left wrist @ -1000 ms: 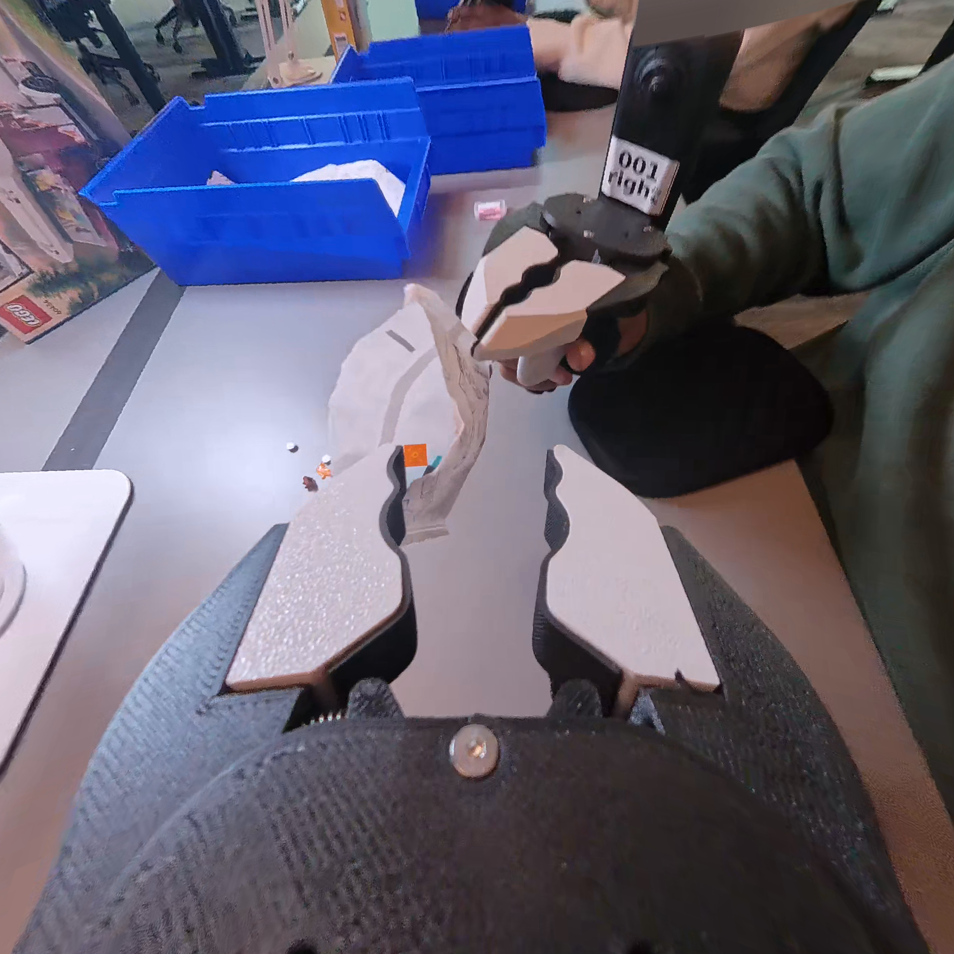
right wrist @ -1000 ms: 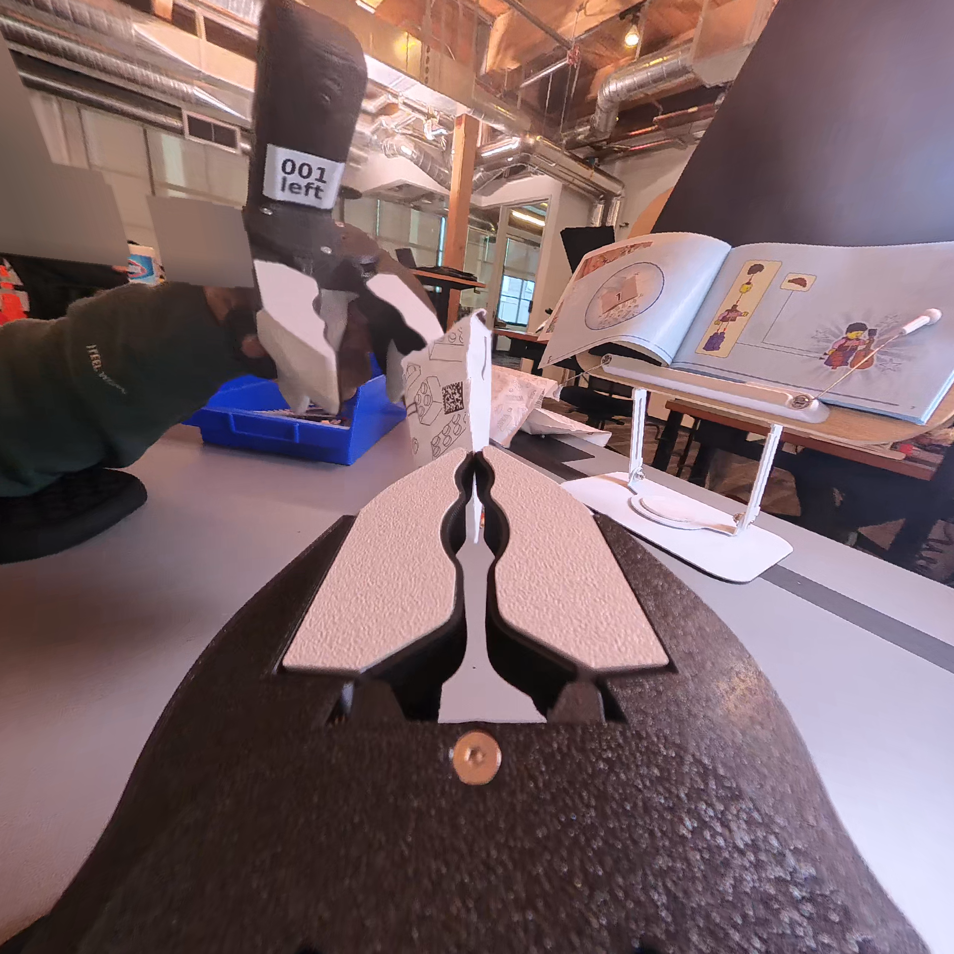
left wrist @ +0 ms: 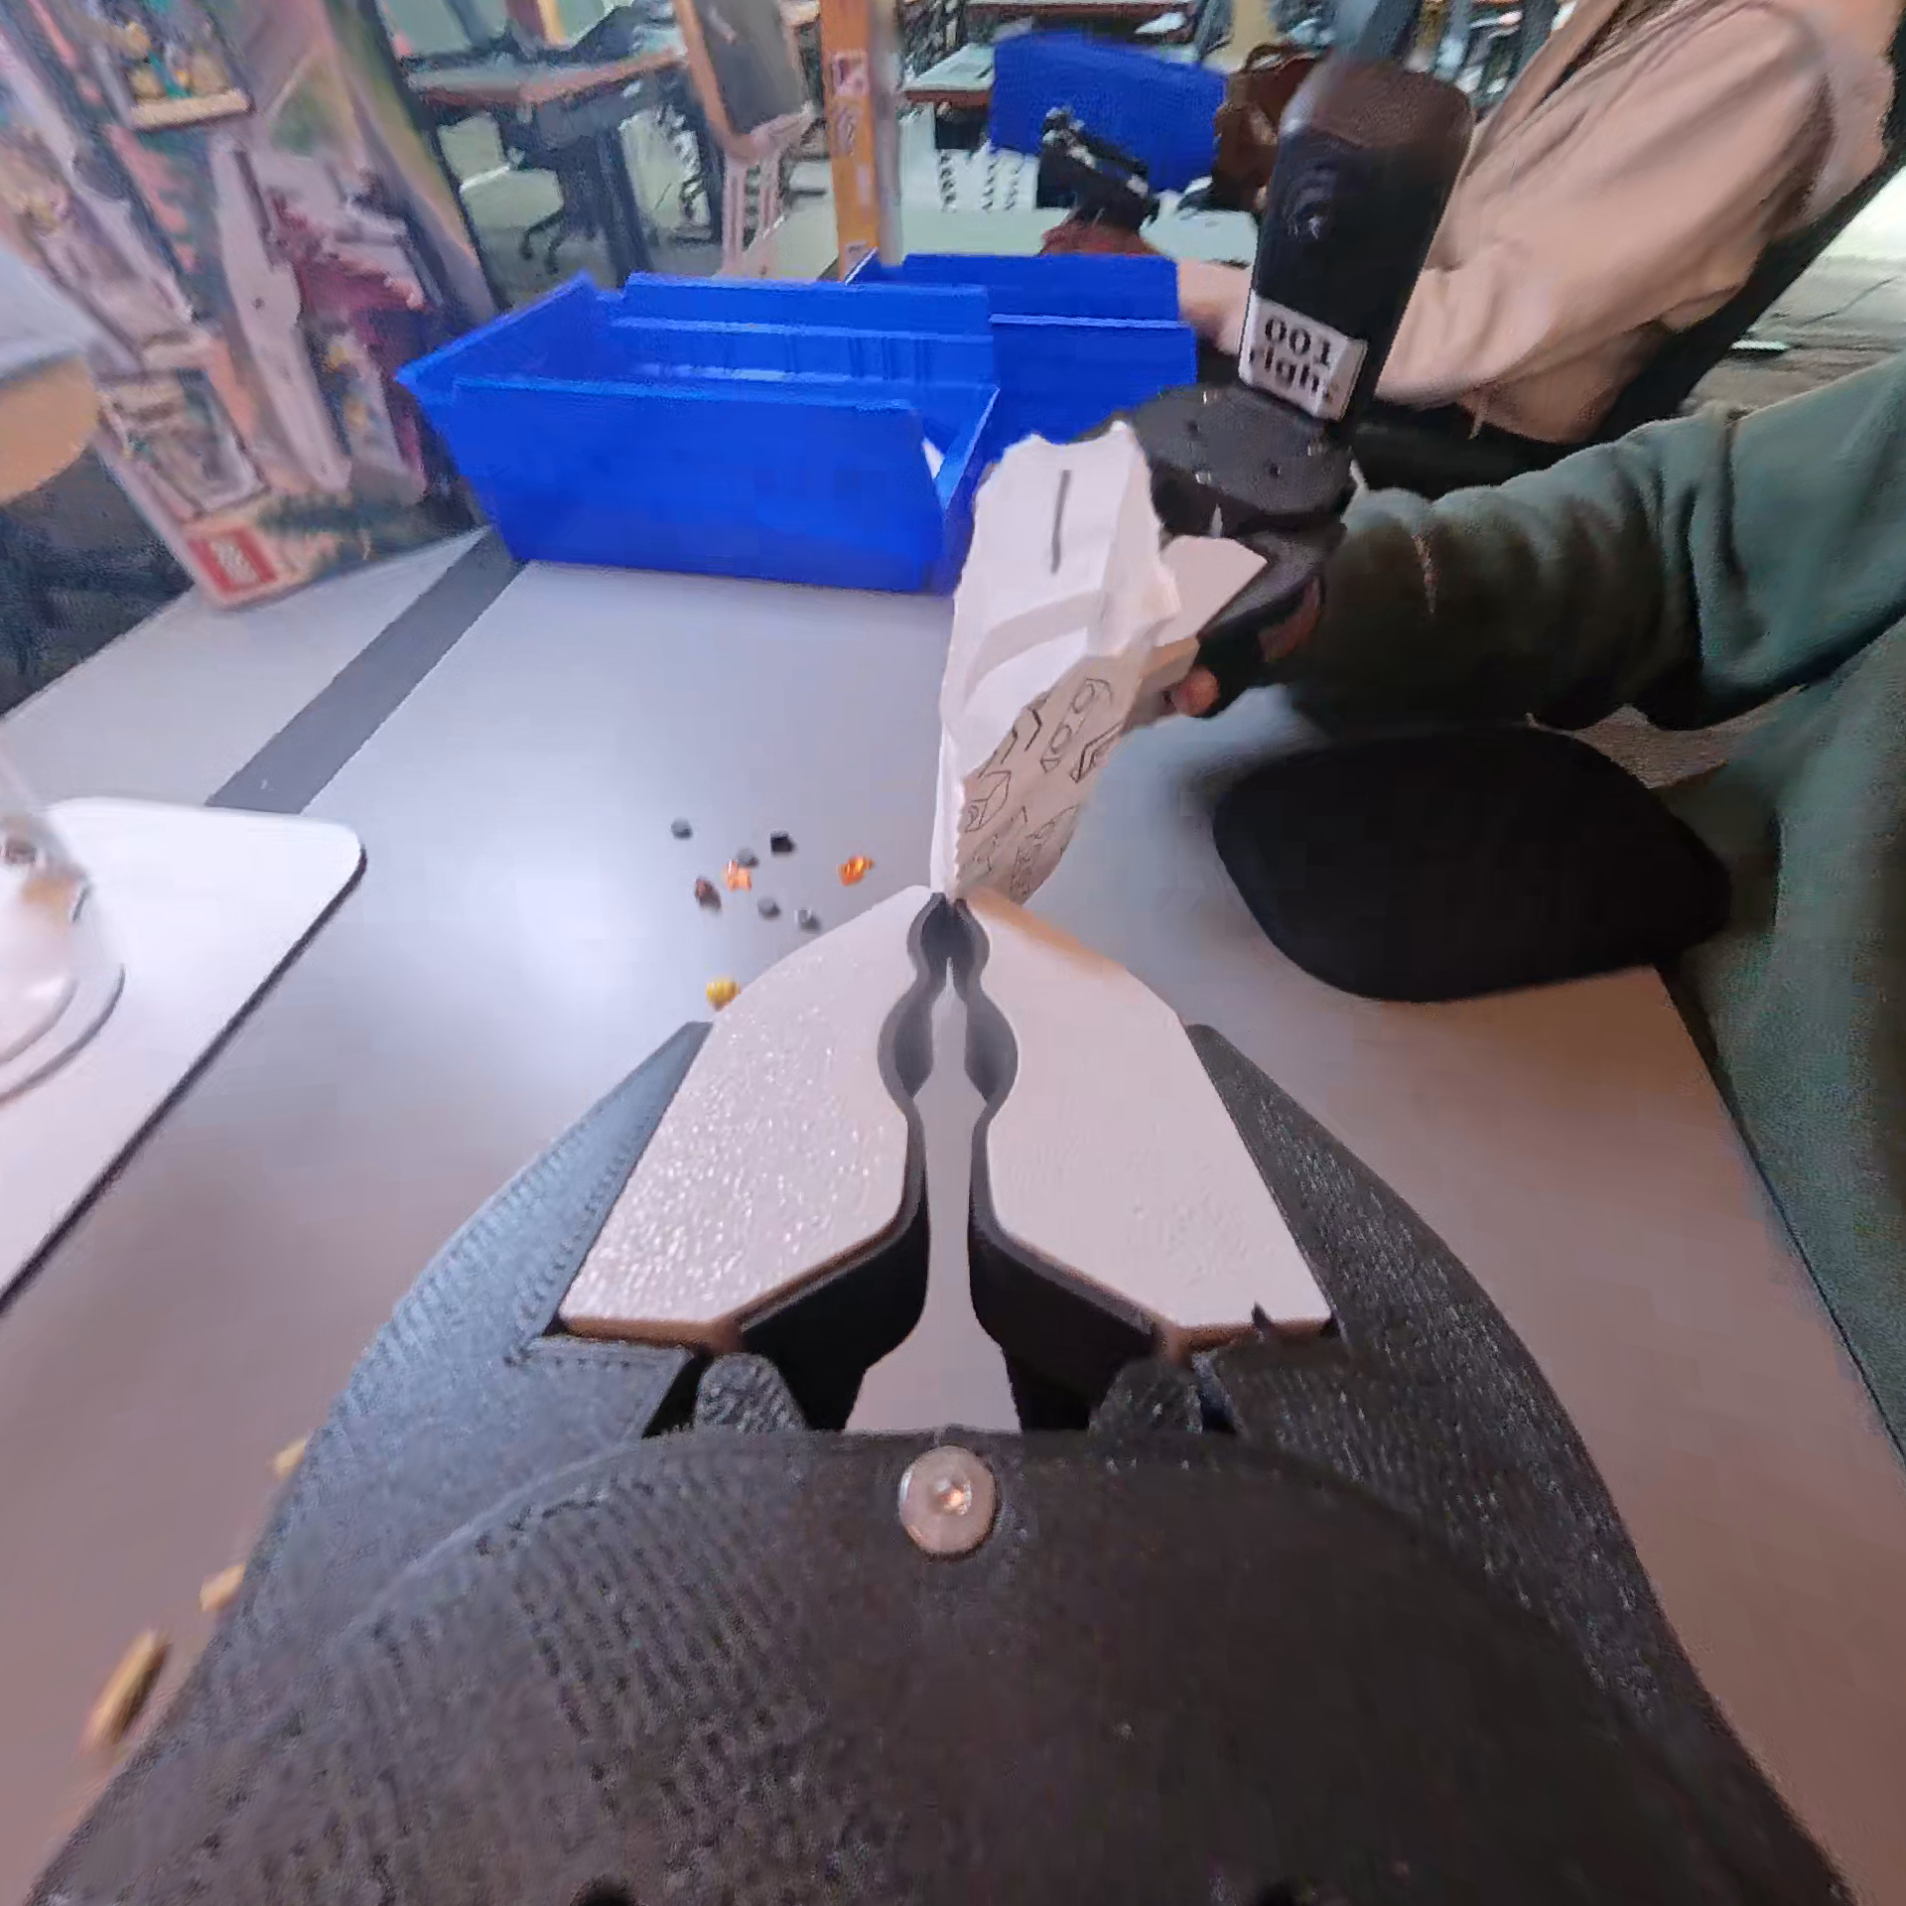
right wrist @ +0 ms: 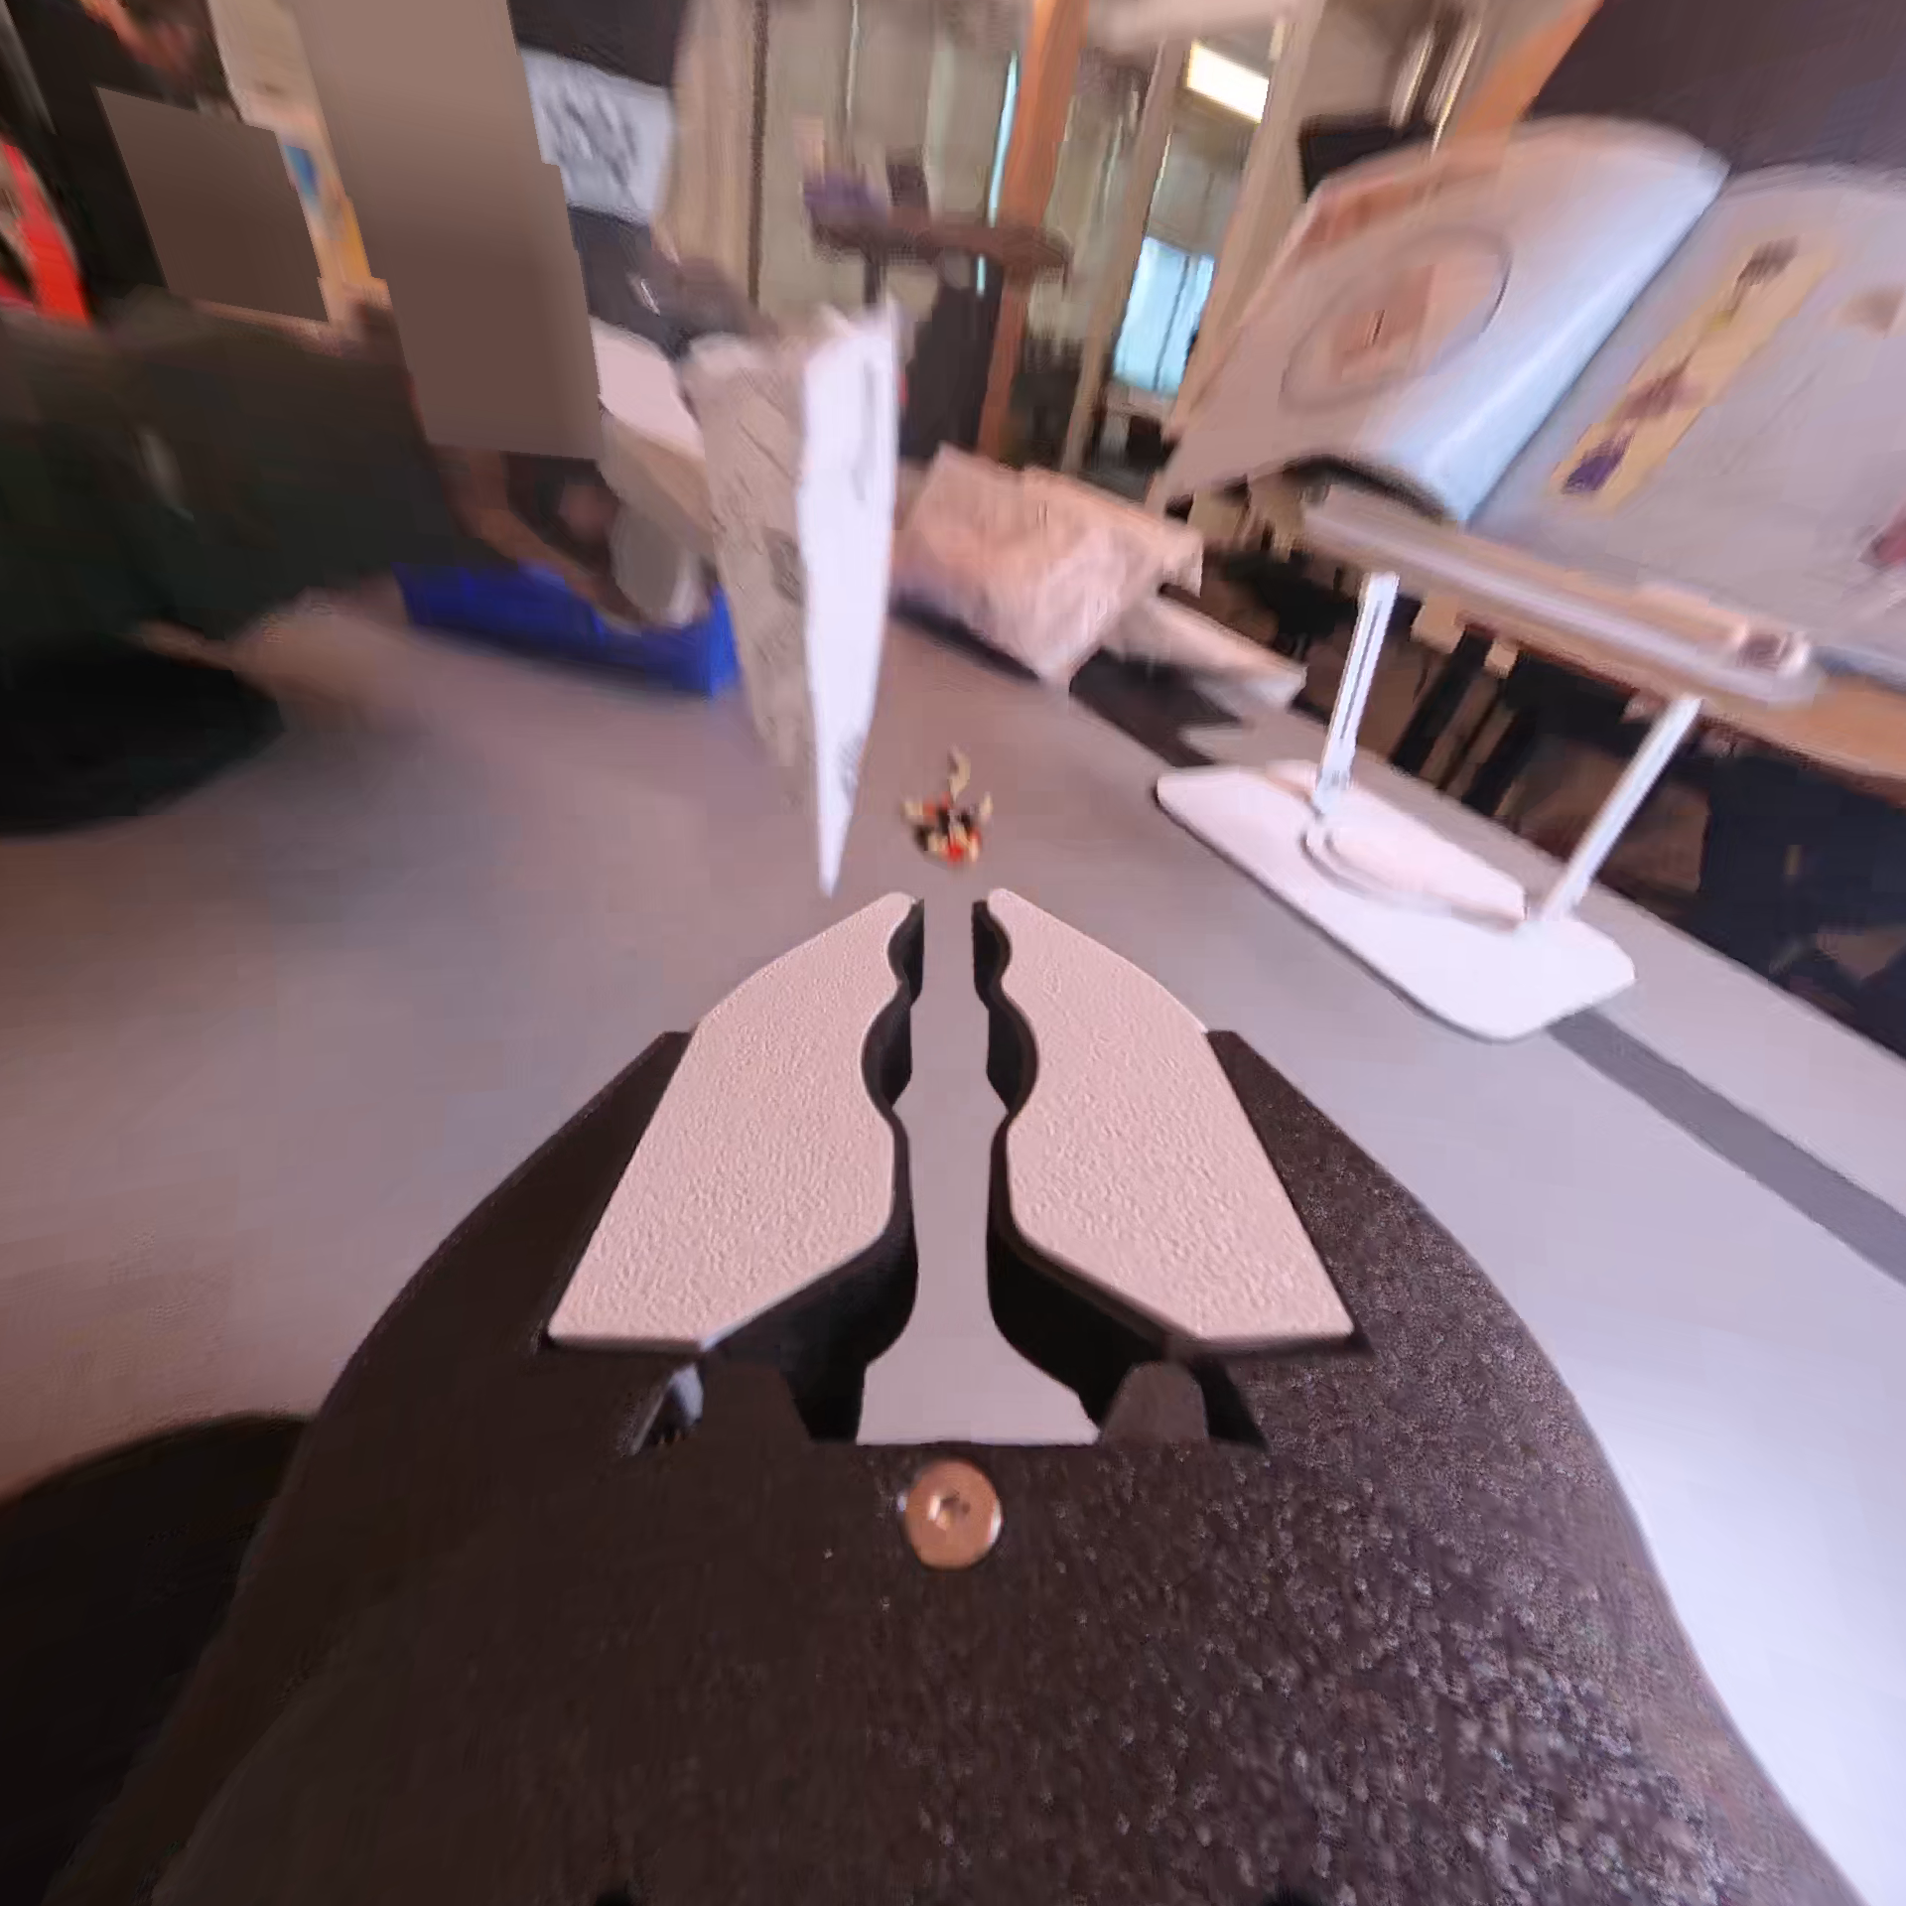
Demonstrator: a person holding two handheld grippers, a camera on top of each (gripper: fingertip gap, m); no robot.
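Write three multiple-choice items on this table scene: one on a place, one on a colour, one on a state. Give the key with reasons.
1. Where do the small loose pieces lie?
A. Inside the nearest bin
B. On the grey table, in the open
C. On the white stand base

2. What colour is the nearest storage bin?
A. Red
B. Green
C. Blue

3. How do the right tool's fingers stand in its own view?
A. Slightly apart, nothing between them
B. Clamped on a small piece
C. Spread as wide as they go

Key:
1. B: the small loose pieces are scattered on the bare table, outside the bin and off the stand base.
2. C: the storage bin is plainly blue.
3. A: the right tool shows a narrow gap with only table through it; the paper bag hangs ahead of its tips.
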